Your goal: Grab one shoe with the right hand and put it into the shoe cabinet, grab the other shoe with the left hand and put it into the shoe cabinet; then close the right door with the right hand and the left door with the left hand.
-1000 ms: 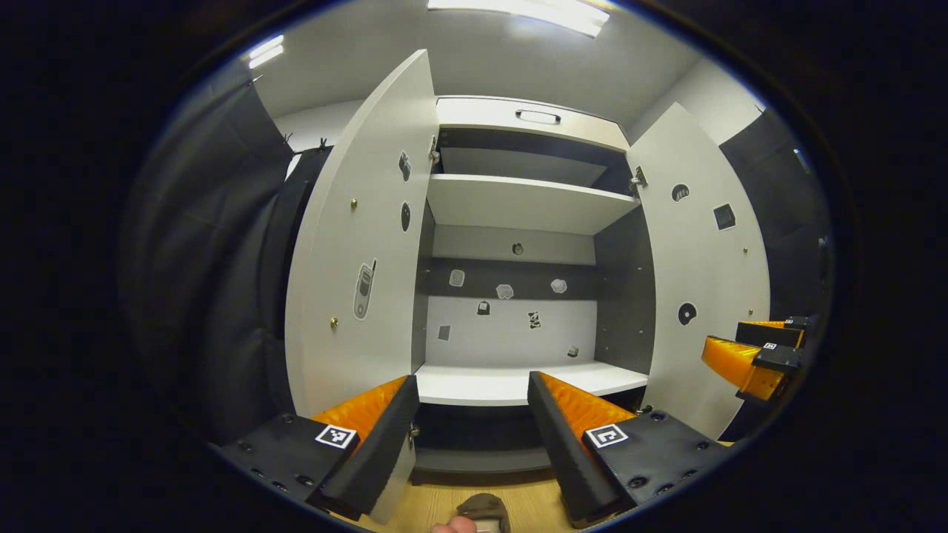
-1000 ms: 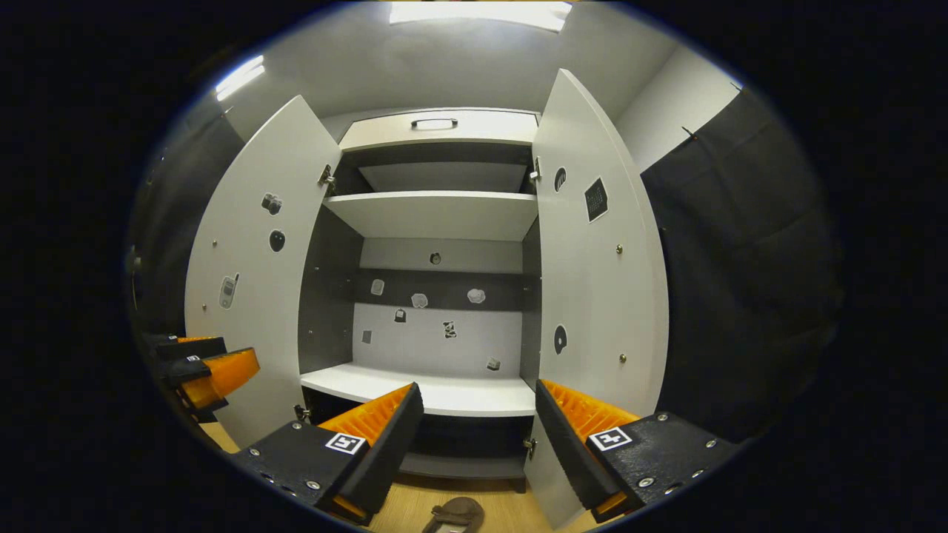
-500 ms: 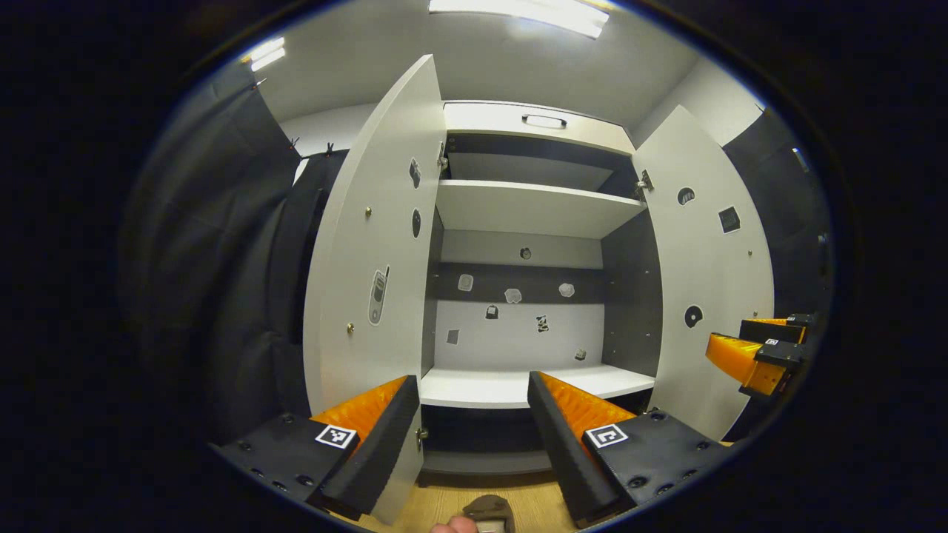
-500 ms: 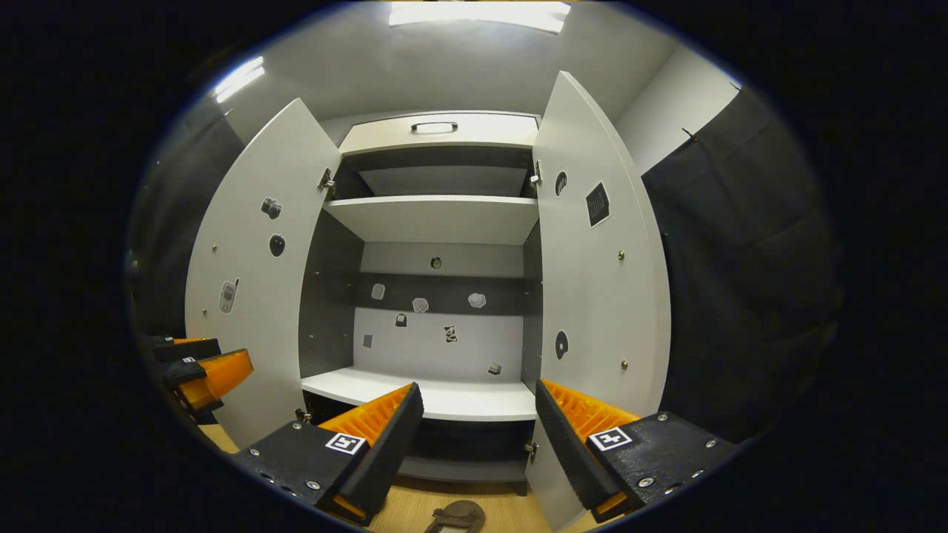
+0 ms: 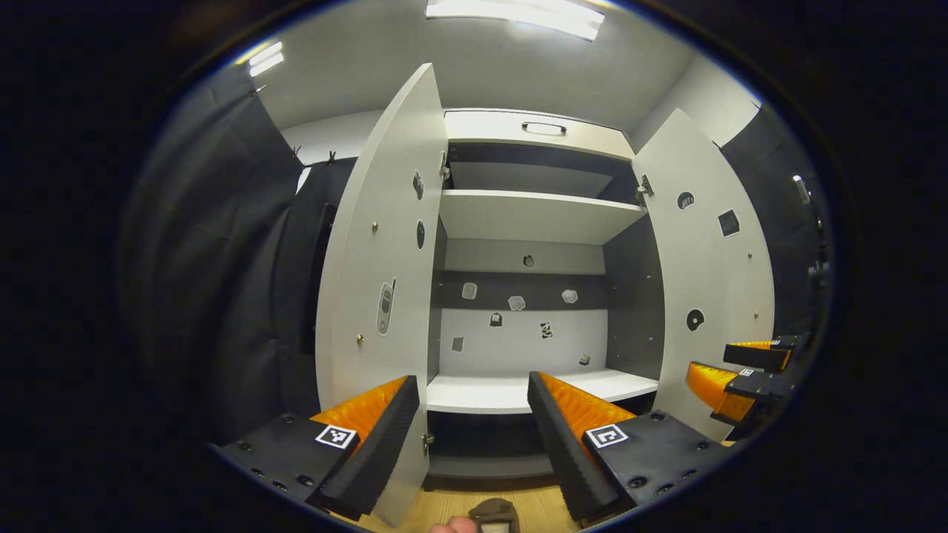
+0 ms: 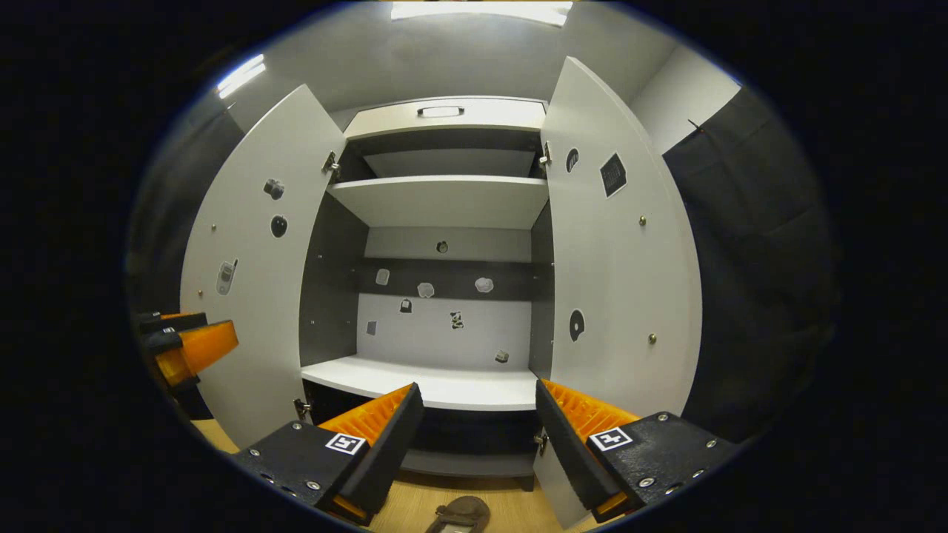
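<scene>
Both views have drifted a little since a second ago: in the left gripper view the shoe cabinet [image 5: 518,222] sits slightly lower and its left door [image 5: 385,244] looks narrower, more edge-on, while in the right gripper view the cabinet has risen in the picture and the right door [image 6: 615,259] looks wider. The left tool [image 5: 466,437] is released, its fingers spread wide with nothing between them; the right tool [image 6: 474,444] is likewise released and bare. A brown shoe [image 5: 495,512] lies on the wooden floor [image 5: 444,503] just below and between the left tool's fingers, in front of the cabinet's base; at the very bottom edge beside it a pale rounded thing shows, too cropped to identify. In the right gripper view a brown shoe [image 6: 461,513] lies in the same way low between that tool's fingers, whether it is the same shoe I cannot tell. The cabinet stands open, both doors swung outward, with a white lower shelf [image 6: 437,385] and an upper shelf [image 6: 444,200] bare of shoes and small stickers on the back panel and door insides. Each tool also shows at the other view's edge, beside the outer door: the right one near the right door [image 5: 711,259], the left one low beside the left door [image 6: 252,259]. Dark curtains hang on either side.
</scene>
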`<state>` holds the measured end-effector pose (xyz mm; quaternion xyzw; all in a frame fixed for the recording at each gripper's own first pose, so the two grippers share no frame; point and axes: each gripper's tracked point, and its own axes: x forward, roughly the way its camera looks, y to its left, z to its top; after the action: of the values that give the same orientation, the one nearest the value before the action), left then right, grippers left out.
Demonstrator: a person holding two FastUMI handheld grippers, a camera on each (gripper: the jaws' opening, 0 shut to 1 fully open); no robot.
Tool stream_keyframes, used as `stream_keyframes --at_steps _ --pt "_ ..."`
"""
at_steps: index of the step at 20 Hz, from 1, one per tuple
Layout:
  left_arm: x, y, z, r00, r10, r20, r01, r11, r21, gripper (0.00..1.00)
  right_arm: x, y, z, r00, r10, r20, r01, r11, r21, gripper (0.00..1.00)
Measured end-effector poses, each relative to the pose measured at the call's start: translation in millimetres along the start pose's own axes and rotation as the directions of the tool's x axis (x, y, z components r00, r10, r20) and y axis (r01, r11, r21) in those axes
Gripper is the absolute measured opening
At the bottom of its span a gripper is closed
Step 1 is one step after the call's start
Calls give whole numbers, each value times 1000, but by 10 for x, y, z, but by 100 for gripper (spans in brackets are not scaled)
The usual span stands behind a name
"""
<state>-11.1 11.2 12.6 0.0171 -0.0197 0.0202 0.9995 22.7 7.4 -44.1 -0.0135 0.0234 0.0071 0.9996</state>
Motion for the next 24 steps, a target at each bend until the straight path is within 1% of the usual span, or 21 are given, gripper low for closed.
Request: stream_keyframes --at_steps 1,2,4,5,6,7,8,9,10,13,14,15,16,17,18,19,20,21,22,24 --pt "-4 2 -6 1000 1 -2 -1 1000 -1 96 42 -5 -170 999 -1 -34 1 1000 -18 94" --pt "-11 13 -7 1000 4 -2 -4 1000 -1 99 67 11 -356 998 1 -70 -4 999 -33 94" --pt "-20 32 -7 1000 8 -3 -8 1000 -3 99 103 53 -744 989 13 -146 -20 999 -49 94" --pt "-32 42 -13 1000 10 -4 -11 1000 -3 99 107 73 -961 982 17 -186 -28 998 -56 94" --pt "-41 59 -15 1000 15 -6 -15 1000 -2 94 98 87 -1175 973 21 -228 -36 997 -61 94" --pt "-47 76 -19 1000 20 -8 -20 1000 -3 94 78 100 -1384 963 29 -269 -47 997 -63 94" --pt "-61 72 -35 1000 20 -13 -20 1000 -5 96 53 122 -1592 949 36 -313 -58 996 -62 94" --pt "-68 77 -56 1000 22 -18 -22 1000 -5 96 15 131 -1796 933 41 -357 -68 996 -61 94" --pt "-72 89 -69 999 25 -23 -25 1000 -4 93 -33 131 -1999 915 41 -401 -72 995 -63 94" --pt "-100 104 -104 999 31 -33 -31 1000 -4 94 -160 107 -2505 860 35 -508 -79 995 -65 95" --pt "-104 108 -123 999 31 -38 -32 999 -5 97 -211 80 -2661 840 29 -542 -79 994 -70 94" --pt "-104 115 -139 998 33 -44 -33 999 -7 96 -250 71 -2811 817 26 -576 -80 994 -69 95" --pt "-108 121 -161 998 35 -50 -36 999 -9 94 -293 47 -2946 792 21 -610 -75 995 -64 95" --pt "-113 130 -185 998 37 -57 -38 999 -12 96 -277 40 -3064 771 14 -637 -67 996 -59 95" --pt "-115 132 -207 997 36 -64 -37 999 -16 97 -267 30 -3167 753 14 -658 -62 997 -50 95" --pt "-122 129 -229 997 36 -71 -37 999 -20 94 -285 26 -3290 732 10 -681 -58 997 -47 95" --pt "-123 137 -245 997 36 -76 -37 999 -21 100 -303 18 -3407 712 5 -702 -54 997 -47 95" --pt "-124 148 -249 996 37 -78 -39 999 -20 96 -312 2 -3524 695 -1 -719 -50 998 -49 95" --pt "-137 152 -259 996 40 -80 -41 999 -17 96 -301 -23 -3609 681 -7 -732 -47 998 -53 95" --pt "-134 173 -265 996 45 -81 -46 999 -10 97 -246 -55 -3709 666 -9 -746 -44 998 -51 95"
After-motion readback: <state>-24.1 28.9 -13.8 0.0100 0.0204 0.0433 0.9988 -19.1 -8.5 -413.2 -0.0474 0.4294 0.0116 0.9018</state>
